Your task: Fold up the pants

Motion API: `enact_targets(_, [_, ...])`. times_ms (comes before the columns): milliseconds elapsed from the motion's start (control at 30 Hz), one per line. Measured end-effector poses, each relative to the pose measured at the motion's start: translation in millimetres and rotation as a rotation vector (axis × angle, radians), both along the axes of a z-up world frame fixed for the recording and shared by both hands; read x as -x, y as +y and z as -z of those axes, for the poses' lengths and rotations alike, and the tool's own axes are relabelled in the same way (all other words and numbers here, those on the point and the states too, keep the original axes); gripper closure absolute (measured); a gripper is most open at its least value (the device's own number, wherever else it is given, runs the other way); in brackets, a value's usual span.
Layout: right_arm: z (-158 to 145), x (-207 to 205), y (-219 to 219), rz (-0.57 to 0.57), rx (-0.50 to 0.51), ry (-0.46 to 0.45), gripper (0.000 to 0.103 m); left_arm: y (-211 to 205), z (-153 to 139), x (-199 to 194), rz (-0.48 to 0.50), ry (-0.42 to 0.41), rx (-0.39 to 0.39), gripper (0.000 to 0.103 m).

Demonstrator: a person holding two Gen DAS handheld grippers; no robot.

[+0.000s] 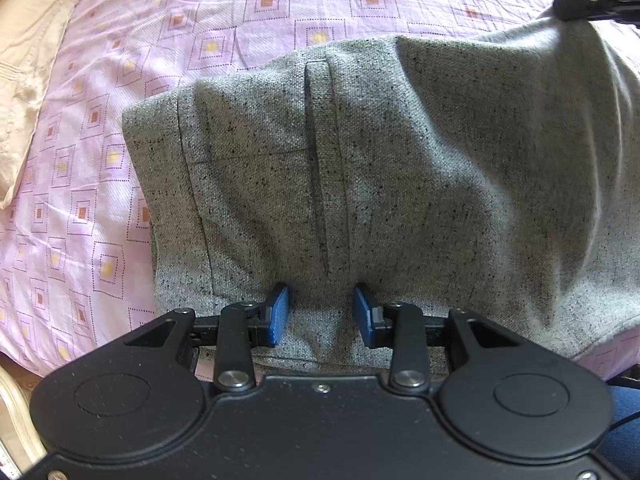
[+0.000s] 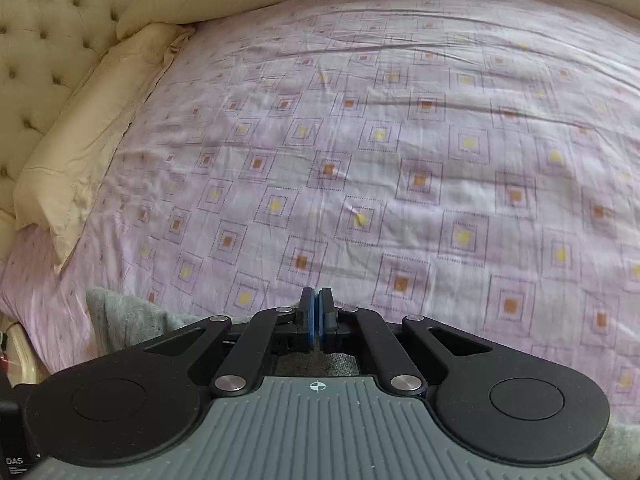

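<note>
Grey speckled pants (image 1: 400, 168) lie spread on the bed, with a belt loop and a pocket seam facing up. My left gripper (image 1: 321, 310) points down at their near edge. Its blue pads (image 1: 279, 312) stand apart and dig into the cloth, with flat fabric between them. At the upper right my right gripper (image 1: 560, 10) holds a corner of the pants lifted off the sheet. In the right wrist view the right gripper (image 2: 319, 306) has its pads pressed together. Grey cloth (image 2: 128, 314) shows to its left, and more hangs beneath the jaws.
A pink sheet (image 2: 400, 140) printed with squares covers the bed. A cream pillow (image 2: 92, 148) lies along the left edge against a tufted headboard (image 2: 44, 40). The pillow (image 1: 28, 60) also shows in the left wrist view, and blue cloth (image 1: 626, 412) sits at the bottom right.
</note>
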State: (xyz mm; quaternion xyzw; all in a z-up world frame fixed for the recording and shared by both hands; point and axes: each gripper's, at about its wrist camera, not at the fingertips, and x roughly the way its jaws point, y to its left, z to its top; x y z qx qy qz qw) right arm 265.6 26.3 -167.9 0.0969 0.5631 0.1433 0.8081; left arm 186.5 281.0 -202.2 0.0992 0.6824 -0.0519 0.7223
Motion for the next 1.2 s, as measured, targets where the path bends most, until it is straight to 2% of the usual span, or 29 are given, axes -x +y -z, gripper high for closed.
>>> enact_targets(67, [11,-3,4,-0.026,0.036,-0.004,0.101,0,-1,2,0.003,-0.006,-0.004,0.058])
enact_targets(133, [21,-10,8,-0.050,0.044,0.035,0.101,-1,-2,3,0.006,-0.008,-0.007,0.058])
enact_targets(167, [22,-12,6,-0.036,0.020,0.047,0.101,-2,-4,3,0.011,-0.009,-0.009,0.058])
enact_targets(233, [11,-9,-7,0.045,-0.029,-0.002,0.097,-4,-11,4,0.035,-0.020,-0.026,0.058])
enact_targets(300, [2,-7,-21,0.109,-0.045,-0.039,0.093,-7,-27,3,0.065,-0.076,-0.042,0.059])
enact_targets(367, [3,-11,-30,0.115,-0.051,-0.006,0.089,-10,-47,-4,0.086,-0.149,-0.028,0.058])
enact_targets(467, [13,-16,-28,0.080,-0.049,0.037,0.088,-13,-62,-31,0.064,-0.224,-0.021,0.058])
enact_targets(567, [21,-19,-15,0.041,-0.073,0.084,0.080,-12,-55,-55,0.012,-0.227,-0.015,0.058])
enact_targets(600, [24,-19,-11,0.035,-0.084,0.106,0.072,-11,-48,-58,0.004,-0.209,-0.021,0.058])
enact_targets(633, [26,-19,-8,0.028,-0.097,0.120,0.072,-8,-38,-58,0.010,-0.179,-0.038,0.056])
enact_targets(733, [31,-19,5,-0.021,-0.072,0.167,0.072,4,-4,-37,0.042,-0.072,-0.125,0.054])
enact_targets(800, [36,-20,13,-0.074,-0.025,0.198,0.073,12,-7,-22,0.038,-0.123,-0.096,0.054])
enact_targets(833, [36,-19,18,-0.108,0.000,0.184,0.090,15,-8,-19,0.026,-0.113,-0.096,0.054])
enact_targets(867, [35,-19,22,-0.145,0.029,0.156,0.099,17,-9,-19,0.012,-0.103,-0.095,0.054])
enact_targets(900, [33,-20,27,-0.175,0.057,0.130,0.098,18,-10,-18,0.003,-0.091,-0.096,0.054])
enact_targets(1033, [42,-36,26,-0.088,0.077,0.117,0.098,13,-9,-8,0.063,-0.097,-0.123,0.053])
enact_targets(1133, [42,-43,21,-0.013,0.101,0.070,0.101,-2,-10,-8,0.130,-0.097,-0.164,0.054])
enact_targets(1200, [33,-43,10,0.060,0.053,0.068,0.097,-7,-14,-8,0.159,-0.094,-0.175,0.054])
